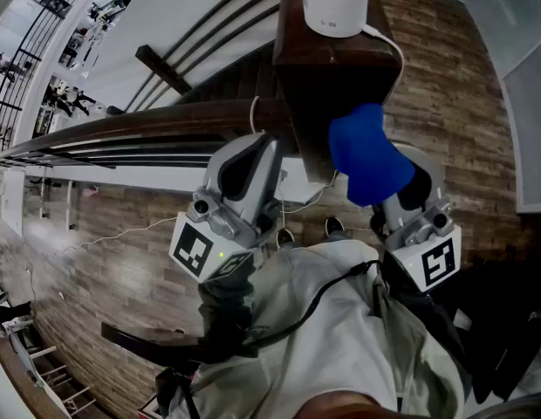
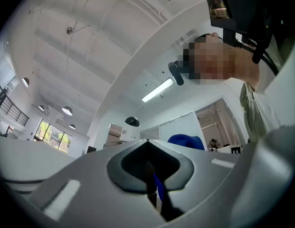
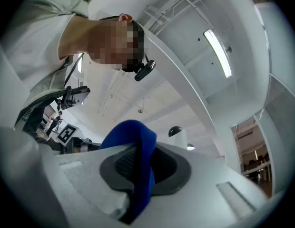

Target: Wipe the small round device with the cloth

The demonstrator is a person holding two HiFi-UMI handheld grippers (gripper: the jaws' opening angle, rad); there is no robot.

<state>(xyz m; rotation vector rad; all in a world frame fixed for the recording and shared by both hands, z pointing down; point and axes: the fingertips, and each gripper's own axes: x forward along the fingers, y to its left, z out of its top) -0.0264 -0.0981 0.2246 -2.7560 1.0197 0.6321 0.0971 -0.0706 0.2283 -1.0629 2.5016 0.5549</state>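
Note:
The small round device [image 1: 334, 3] is a white cylinder with a black top. It stands on a dark wooden post [image 1: 310, 77] at the top of the head view. It also shows far off as a device [image 2: 132, 123] in the left gripper view and a device [image 3: 178, 135] in the right gripper view. Below the post, my right gripper [image 1: 400, 187] is shut on a bunched blue cloth [image 1: 366, 157], which hides its tips. The cloth [image 3: 139, 148] hangs over the right gripper [image 3: 142, 169]. My left gripper [image 1: 251, 162] is shut, beside the post and below the device. Both grippers point upward.
A white cable [image 1: 393, 49] runs from the device down the post. A dark handrail [image 1: 122, 129] runs left from the post, over a drop to a lower floor. Wood flooring [image 1: 462, 103] lies to the right. The person's pale jacket [image 1: 340, 321] fills the bottom.

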